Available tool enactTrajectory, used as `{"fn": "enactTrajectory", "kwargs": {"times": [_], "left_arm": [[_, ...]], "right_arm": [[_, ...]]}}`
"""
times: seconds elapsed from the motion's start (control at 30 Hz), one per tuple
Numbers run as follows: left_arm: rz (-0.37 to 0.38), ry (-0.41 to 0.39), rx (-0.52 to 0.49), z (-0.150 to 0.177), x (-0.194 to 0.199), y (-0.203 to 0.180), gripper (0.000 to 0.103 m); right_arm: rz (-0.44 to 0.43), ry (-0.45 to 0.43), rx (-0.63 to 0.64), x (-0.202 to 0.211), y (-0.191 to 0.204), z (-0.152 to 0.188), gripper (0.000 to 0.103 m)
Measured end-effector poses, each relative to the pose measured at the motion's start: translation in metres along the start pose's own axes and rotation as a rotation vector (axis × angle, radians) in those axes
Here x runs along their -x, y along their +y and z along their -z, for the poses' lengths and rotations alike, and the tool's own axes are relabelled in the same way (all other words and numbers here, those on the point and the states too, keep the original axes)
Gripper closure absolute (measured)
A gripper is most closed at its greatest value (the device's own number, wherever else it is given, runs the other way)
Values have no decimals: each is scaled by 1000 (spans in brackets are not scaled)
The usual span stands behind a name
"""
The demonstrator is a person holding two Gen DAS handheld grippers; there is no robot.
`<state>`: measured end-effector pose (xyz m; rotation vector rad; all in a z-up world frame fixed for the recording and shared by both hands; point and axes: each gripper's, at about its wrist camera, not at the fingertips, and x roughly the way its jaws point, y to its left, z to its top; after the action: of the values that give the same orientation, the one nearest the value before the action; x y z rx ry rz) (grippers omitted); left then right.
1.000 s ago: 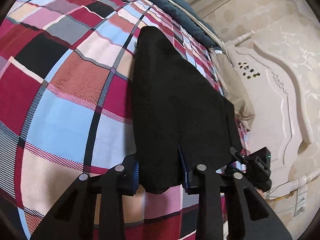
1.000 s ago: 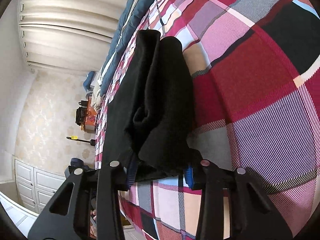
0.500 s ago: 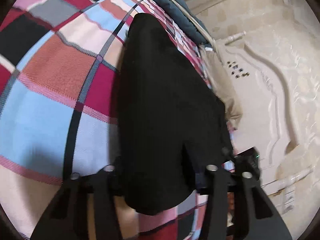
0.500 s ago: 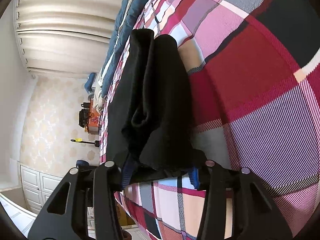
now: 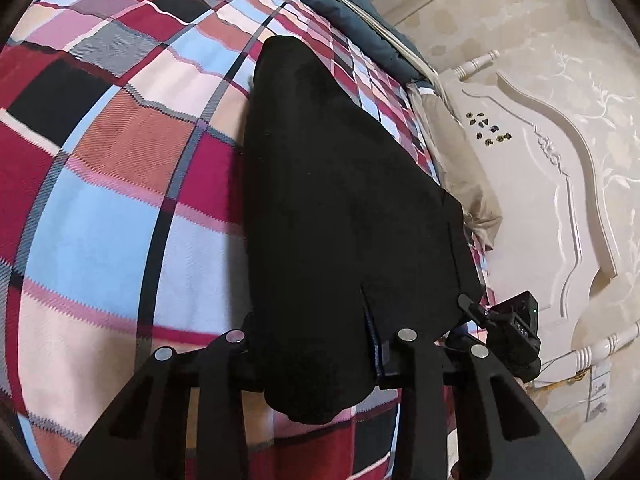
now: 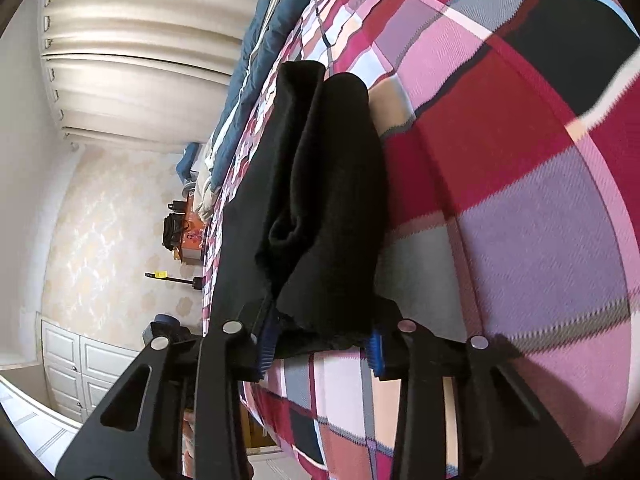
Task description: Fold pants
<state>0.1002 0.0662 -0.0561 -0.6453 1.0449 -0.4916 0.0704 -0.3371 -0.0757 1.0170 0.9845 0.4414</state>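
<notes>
One pair of black pants lay lengthwise on one bed, over a plaid bedspread of red, pink, pale blue, grey and black squares, and two grippers were at its near end. The left gripper had a thick fold of the black cloth bunched between its two fingers, and the right gripper likewise had the near edge of the cloth between its two blue-padded fingers; both sets of jaws had just been closing, with the pants between them, and each appeared to be pinching the fabric. The left wrist view showed the pants as one broad, smooth panel with a short slit near its near edge, narrowing toward the far end of the bed, and beside it a carved cream headboard, a beige pillow and a dark blue quilt, with part of the other gripper's black body at the right edge of the pants. The right wrist view instead showed the cloth as two long rolls side by side with a crease between them, and beyond the bed a pale curtain, patterned wallpaper, white cabinet doors and one small orange table holding dark objects too small to tell.
</notes>
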Motion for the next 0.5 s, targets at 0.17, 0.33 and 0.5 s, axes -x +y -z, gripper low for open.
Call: {"fn": "enactTrajectory", "kwargs": {"times": [0.17,0.33,0.5], "left_arm": [[-6,5,3,11,6,1,68],[-1,4,13,21,10,2,68],[2,4,16,27,12,3,68]], "right_arm": [[-6,7,-14,6,-3,9,68],[-5,14,-8,11,-4,16,68],[-4,12,-6,15,-4,25,68]]}}
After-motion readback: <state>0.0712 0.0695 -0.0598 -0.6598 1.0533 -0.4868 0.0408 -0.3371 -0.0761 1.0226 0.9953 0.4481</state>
